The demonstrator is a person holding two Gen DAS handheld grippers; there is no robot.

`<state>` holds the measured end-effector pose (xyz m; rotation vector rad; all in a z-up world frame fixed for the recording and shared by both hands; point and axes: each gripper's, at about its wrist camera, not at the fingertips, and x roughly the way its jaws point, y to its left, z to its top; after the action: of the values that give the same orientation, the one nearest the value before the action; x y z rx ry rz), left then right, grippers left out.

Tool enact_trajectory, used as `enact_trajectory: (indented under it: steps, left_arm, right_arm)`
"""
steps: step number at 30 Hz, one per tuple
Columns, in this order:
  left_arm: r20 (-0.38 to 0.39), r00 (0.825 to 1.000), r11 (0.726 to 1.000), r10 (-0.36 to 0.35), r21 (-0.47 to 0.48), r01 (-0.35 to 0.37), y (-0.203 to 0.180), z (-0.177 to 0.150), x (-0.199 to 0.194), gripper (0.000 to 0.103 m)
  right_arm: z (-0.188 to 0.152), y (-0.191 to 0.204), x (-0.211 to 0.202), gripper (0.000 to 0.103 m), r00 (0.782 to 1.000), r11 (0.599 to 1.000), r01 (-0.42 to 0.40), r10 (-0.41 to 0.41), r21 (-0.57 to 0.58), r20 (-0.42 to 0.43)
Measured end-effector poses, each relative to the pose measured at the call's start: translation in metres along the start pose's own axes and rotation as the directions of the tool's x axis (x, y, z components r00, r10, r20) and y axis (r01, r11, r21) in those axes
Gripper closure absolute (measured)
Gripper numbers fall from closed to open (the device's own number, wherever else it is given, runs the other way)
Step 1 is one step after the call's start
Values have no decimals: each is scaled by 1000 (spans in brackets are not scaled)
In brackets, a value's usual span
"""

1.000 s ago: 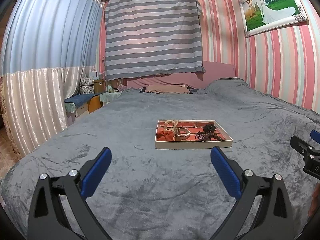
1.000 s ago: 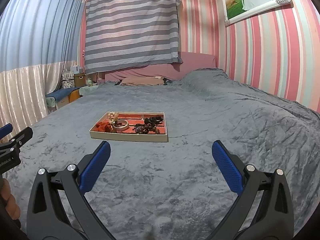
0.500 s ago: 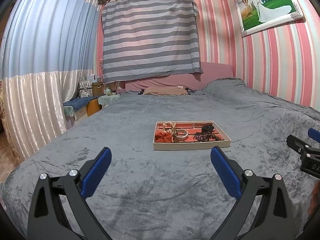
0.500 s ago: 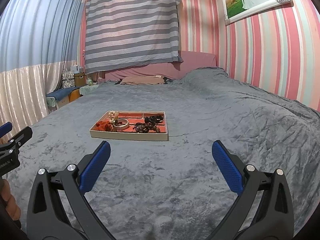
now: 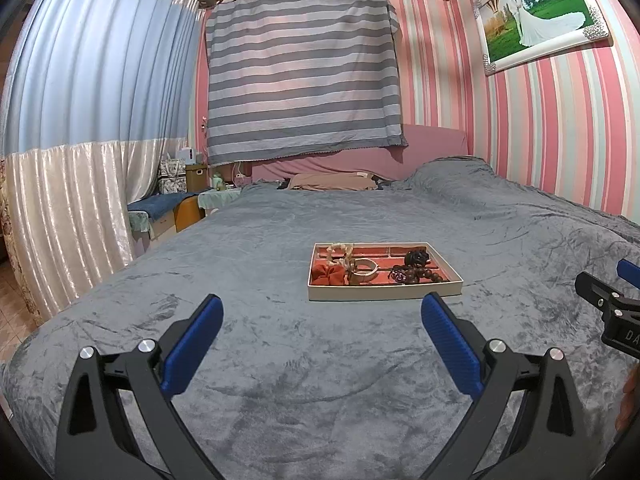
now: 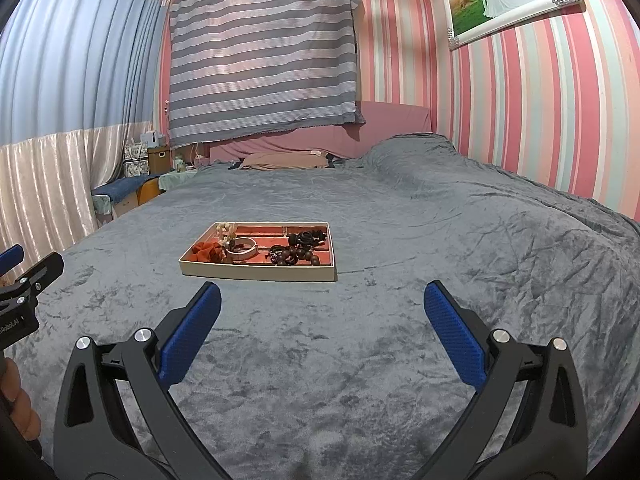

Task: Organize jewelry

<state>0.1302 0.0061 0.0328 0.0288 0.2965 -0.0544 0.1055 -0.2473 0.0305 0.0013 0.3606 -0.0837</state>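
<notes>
A shallow cream tray with a red lining (image 5: pixel 384 292) (image 6: pixel 256 274) lies on the grey bedspread. It holds an orange scrunchie (image 5: pixel 329 273) (image 6: pixel 206 251), a pale bangle (image 5: pixel 363 271) (image 6: pixel 242 248), a light bead bracelet (image 5: pixel 339 249), a dark wooden bead bracelet (image 5: pixel 418 274) (image 6: pixel 294 257) and a black flower piece (image 5: pixel 417 257) (image 6: pixel 306 237). My left gripper (image 5: pixel 322 322) is open and empty, short of the tray's near edge. My right gripper (image 6: pixel 322 310) is open and empty, also short of the tray.
The grey bedspread (image 5: pixel 280 360) covers a wide bed. Pillows (image 5: pixel 332 181) lie at its far end. A bedside stand with boxes (image 5: pixel 180 200) is at the left by the curtain. The pink striped wall (image 5: pixel 560 140) runs along the right.
Both grippers have eased slightly forward and up; the tray sits a little lower and closer in the views. Both stay open and nothing in the tray has moved.
</notes>
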Motion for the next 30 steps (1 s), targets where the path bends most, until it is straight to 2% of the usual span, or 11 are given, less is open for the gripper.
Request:
enact_trajectory:
  steps: [30]
  left_arm:
    - [-4,1000,1000,4,2,-4,-1,-1,0,6]
  right_arm:
    - [-1,-1,3,4,1000,1000,-2,2,1,-7]
